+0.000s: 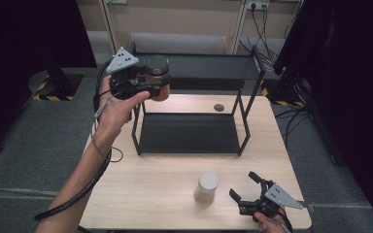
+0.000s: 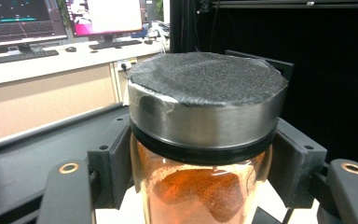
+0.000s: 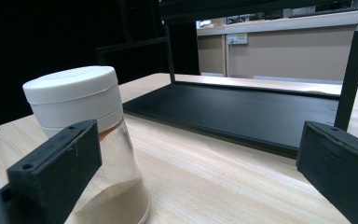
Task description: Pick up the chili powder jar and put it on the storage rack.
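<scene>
The jar [image 1: 158,77] is clear glass, part filled with orange-red powder that banks up against the wall, and capped by a broad metal lid [image 2: 207,105] with a black ring beneath and a dark, grainy disc on top. It hangs upright in the air at the left end of the rack [image 1: 194,97], near its top shelf. The left gripper [image 1: 148,90] is clamped on its glass just under the lid. Near the table's [image 1: 175,199] front edge the right gripper [image 1: 244,191] rests with jaws apart, just beside a white-lidded shaker [image 1: 207,187] of pale powder.
</scene>
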Motion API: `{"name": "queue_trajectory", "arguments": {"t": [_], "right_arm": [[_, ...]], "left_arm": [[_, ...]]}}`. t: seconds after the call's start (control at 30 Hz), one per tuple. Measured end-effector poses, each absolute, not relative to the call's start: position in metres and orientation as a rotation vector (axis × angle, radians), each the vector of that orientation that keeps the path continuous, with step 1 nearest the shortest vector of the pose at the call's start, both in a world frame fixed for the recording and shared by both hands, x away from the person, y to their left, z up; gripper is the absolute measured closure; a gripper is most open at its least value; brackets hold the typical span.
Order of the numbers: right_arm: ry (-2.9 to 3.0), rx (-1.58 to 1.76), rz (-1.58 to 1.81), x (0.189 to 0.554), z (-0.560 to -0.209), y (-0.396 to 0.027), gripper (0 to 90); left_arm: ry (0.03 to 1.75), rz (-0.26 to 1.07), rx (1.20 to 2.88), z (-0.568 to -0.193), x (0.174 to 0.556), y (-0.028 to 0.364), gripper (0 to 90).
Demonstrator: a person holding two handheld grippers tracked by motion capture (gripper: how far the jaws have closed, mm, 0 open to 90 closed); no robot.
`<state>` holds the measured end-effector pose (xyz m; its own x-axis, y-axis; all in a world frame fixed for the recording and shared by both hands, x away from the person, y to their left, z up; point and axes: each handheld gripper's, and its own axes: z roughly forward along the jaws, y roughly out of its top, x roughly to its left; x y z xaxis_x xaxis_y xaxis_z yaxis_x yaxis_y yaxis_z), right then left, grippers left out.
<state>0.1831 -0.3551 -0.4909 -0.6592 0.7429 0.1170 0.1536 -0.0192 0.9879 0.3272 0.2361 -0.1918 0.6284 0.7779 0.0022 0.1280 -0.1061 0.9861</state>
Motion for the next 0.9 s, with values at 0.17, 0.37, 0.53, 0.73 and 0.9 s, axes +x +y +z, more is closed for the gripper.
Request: {"name": "queue_trajectory", "arguments": {"t": [0.17,0.37,0.53,0.73,0.9], "right_arm": [[1.813,0.931,1.726,0.183,-0.491,-0.355,0.3],[1.817,0.927,1.726,0.183,-0.491,-0.354,0.3],[1.815,0.927,1.727,0.184,-0.491,-0.355,0.3],[1.817,0.926,1.728,0.184,-0.491,-0.356,0.3],[1.815,0.929,1.730,0.184,-0.491,-0.356,0.3]], "left_arm": [[0.786,0.666,1.608,-0.187,0.335,0.233,31.8],[0.815,0.698,1.602,-0.184,0.346,0.227,31.8],[0.842,0.709,1.593,-0.181,0.355,0.223,31.8],[0.864,0.719,1.576,-0.177,0.365,0.220,31.8],[0.879,0.726,1.563,-0.175,0.373,0.217,31.8]]}}
